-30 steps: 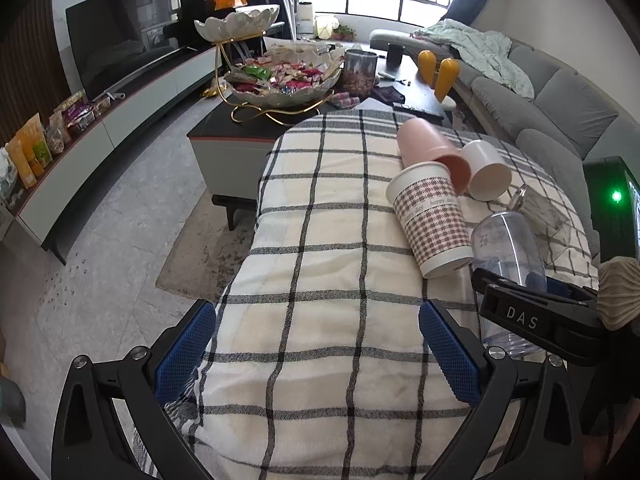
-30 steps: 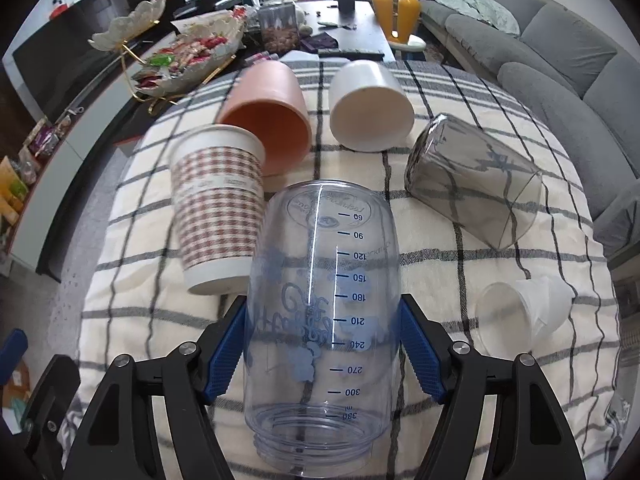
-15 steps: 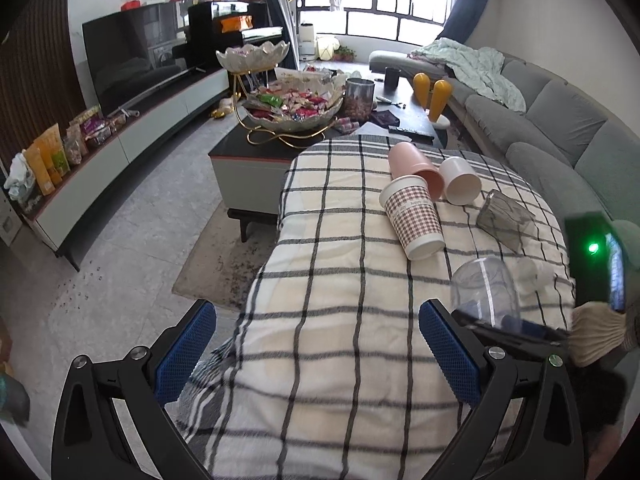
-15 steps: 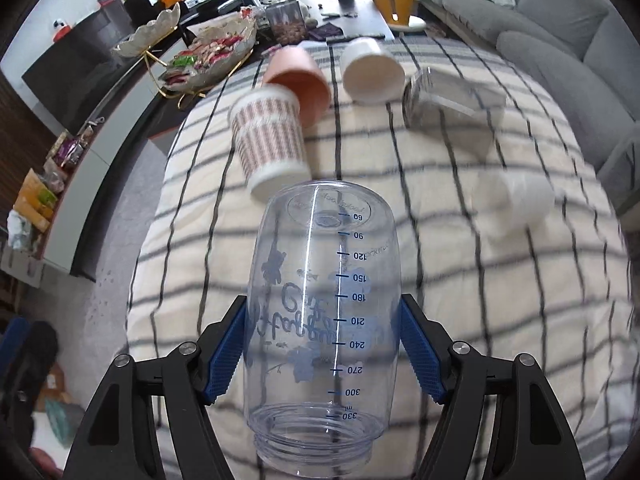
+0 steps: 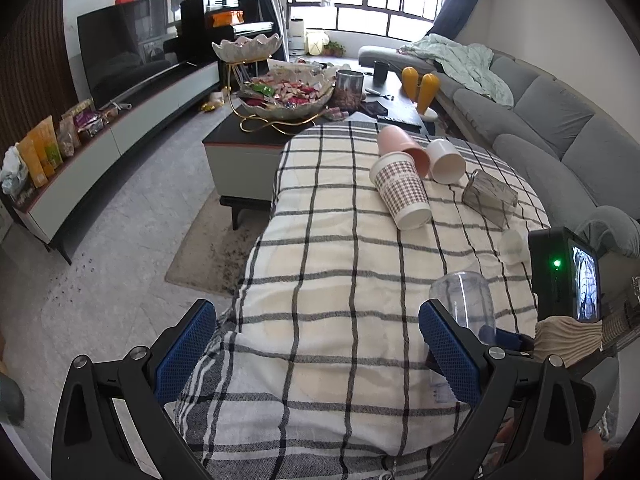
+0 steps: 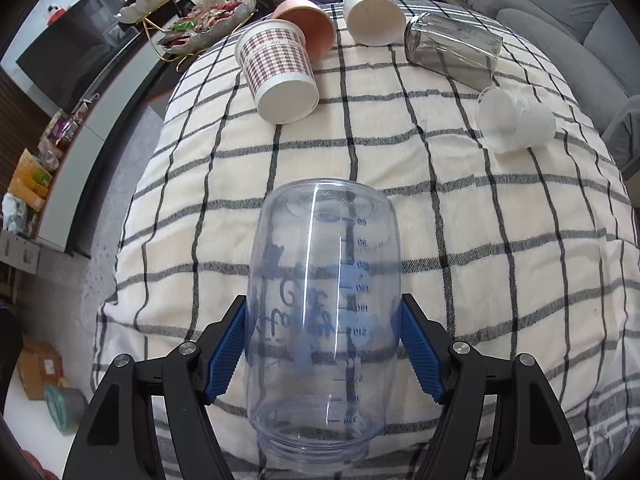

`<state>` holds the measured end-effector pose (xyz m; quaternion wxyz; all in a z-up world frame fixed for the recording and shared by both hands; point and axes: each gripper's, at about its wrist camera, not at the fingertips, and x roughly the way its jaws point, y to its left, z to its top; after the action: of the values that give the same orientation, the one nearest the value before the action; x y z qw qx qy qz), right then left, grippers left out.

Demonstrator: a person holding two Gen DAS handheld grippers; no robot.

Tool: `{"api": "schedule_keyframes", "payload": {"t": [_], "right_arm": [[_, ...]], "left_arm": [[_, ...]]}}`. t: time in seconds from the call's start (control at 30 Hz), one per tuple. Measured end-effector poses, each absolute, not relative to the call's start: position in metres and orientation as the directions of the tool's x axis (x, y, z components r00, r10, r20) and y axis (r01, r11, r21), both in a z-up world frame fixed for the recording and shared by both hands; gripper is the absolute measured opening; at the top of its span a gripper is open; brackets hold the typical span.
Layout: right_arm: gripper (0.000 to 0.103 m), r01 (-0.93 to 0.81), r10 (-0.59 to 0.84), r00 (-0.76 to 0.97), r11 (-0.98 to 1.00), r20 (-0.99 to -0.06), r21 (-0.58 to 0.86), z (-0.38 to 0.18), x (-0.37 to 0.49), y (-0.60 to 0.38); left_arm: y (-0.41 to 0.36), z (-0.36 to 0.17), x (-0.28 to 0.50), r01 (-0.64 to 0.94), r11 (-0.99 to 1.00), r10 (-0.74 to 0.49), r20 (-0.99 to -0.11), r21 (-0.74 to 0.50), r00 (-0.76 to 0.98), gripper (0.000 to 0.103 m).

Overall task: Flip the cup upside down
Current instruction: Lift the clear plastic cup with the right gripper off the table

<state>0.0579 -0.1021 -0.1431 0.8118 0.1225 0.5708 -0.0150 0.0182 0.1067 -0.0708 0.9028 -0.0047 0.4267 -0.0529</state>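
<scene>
My right gripper [image 6: 324, 344] is shut on a clear plastic measuring cup [image 6: 324, 304] with blue markings. Its closed base points away from me and its mouth toward the camera, above the checked cloth [image 6: 460, 220]. The same cup [image 5: 464, 298] shows at the right of the left wrist view, upright-looking with its base on top, held by the right gripper beside my left one. My left gripper [image 5: 316, 344] is open and empty over the near part of the cloth.
Several cups lie on their sides at the far end: a checked paper cup [image 6: 280, 68], a pink cup [image 6: 312, 26], a white cup [image 6: 374, 16], a smoky glass [image 6: 452, 48] and a small translucent cup [image 6: 516, 120]. A coffee table [image 5: 256, 140] stands beyond, a sofa [image 5: 560, 120] at right.
The right gripper has carried the clear cup back toward me, away from the other cups, then lower toward the cloth. The left gripper has also drawn back and stayed open.
</scene>
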Motion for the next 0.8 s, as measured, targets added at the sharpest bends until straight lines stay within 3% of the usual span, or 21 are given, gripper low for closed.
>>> {"api": "schedule_keyframes", "payload": {"t": [0.27,0.4,0.8], "right_arm": [[0.073,0.153,0.135,0.341,0.969,-0.930,0.196,-0.142,0.057,-0.101],[0.083,0.143,0.140,0.365,0.968,-0.920,0.204,-0.132,0.057,-0.103],[0.088,0.199,0.074,0.470,0.962,-0.879,0.187,-0.075,0.036,-0.152]], "left_arm": [[0.104,-0.069,0.019,0.099,0.993,-0.111,-0.768,-0.062,0.630,0.103],[0.101,-0.061,0.017,0.103,0.993,-0.109,-0.762,-0.055,0.639,0.103],[0.062,-0.036,0.014,0.123,0.989,-0.139,-0.797,-0.082,0.587,0.103]]}}
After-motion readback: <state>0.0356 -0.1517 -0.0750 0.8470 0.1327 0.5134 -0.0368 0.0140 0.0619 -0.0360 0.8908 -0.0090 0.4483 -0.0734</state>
